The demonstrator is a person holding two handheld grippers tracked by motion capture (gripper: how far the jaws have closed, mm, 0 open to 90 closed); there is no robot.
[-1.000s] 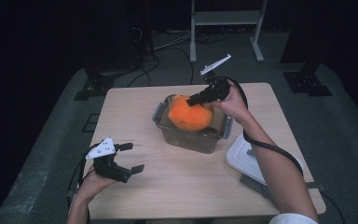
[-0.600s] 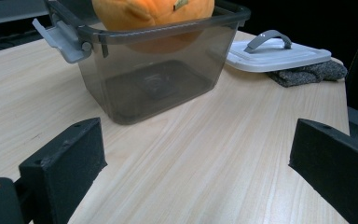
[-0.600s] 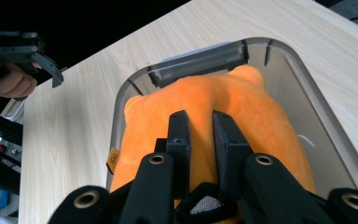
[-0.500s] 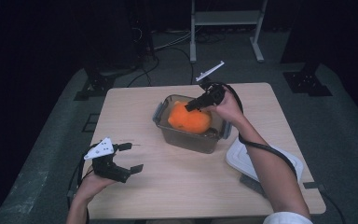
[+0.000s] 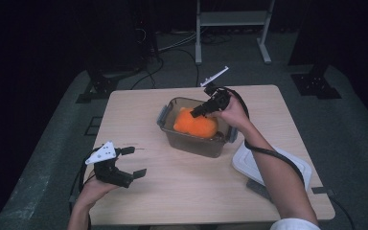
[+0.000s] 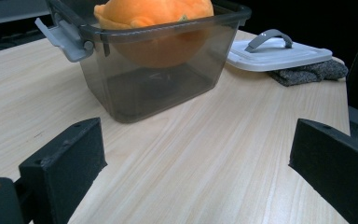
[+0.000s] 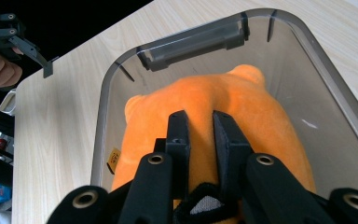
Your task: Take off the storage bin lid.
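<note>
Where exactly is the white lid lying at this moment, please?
In the high view the white lid lies flat on the table's right side, just right of the grey bin, beneath the person's right forearm.

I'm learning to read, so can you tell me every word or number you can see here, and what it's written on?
No word or number can be read here.
Small yellow tag on the orange plush toy: it seems to carry a mark, too small and blurred to read.
Grey plastic box, white lid and wooden table: no writing shows on them.
</note>
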